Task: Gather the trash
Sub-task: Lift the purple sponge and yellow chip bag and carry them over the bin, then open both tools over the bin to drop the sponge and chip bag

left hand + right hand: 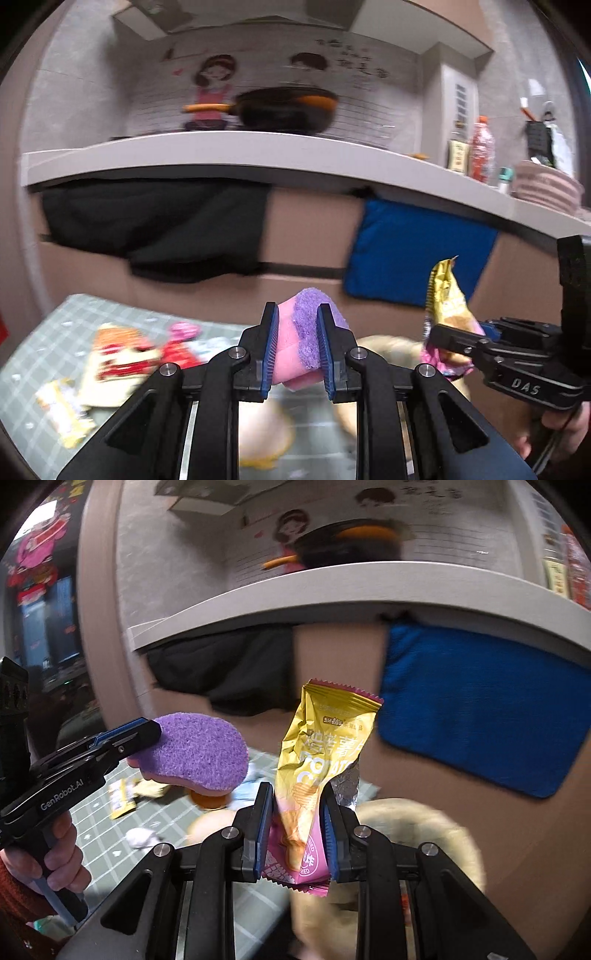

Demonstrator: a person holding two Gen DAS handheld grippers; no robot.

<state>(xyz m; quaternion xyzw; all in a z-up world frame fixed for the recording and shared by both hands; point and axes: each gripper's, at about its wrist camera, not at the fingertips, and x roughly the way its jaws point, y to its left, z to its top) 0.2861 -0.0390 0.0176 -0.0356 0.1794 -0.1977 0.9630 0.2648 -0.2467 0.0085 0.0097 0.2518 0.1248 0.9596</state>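
Note:
My left gripper (295, 325) is shut on a pink and purple sponge (308, 334) and holds it above the grey checked table (48, 354). The sponge also shows in the right wrist view (199, 755), held by the left gripper (147, 734). My right gripper (297, 805) is shut on a gold and pink potato chip bag (325, 746), held upright above the table. The bag (448, 306) and the right gripper (450, 338) show at the right of the left wrist view. Snack wrappers (118, 362) lie on the table at the left.
A blurred tan round basket (424, 823) sits below and right of the bag. A kitchen counter (221, 151) with a black pan (288, 109) runs behind. A black cloth (155, 225) and a blue cloth (417, 251) hang from it. Bottles (480, 151) stand at the right.

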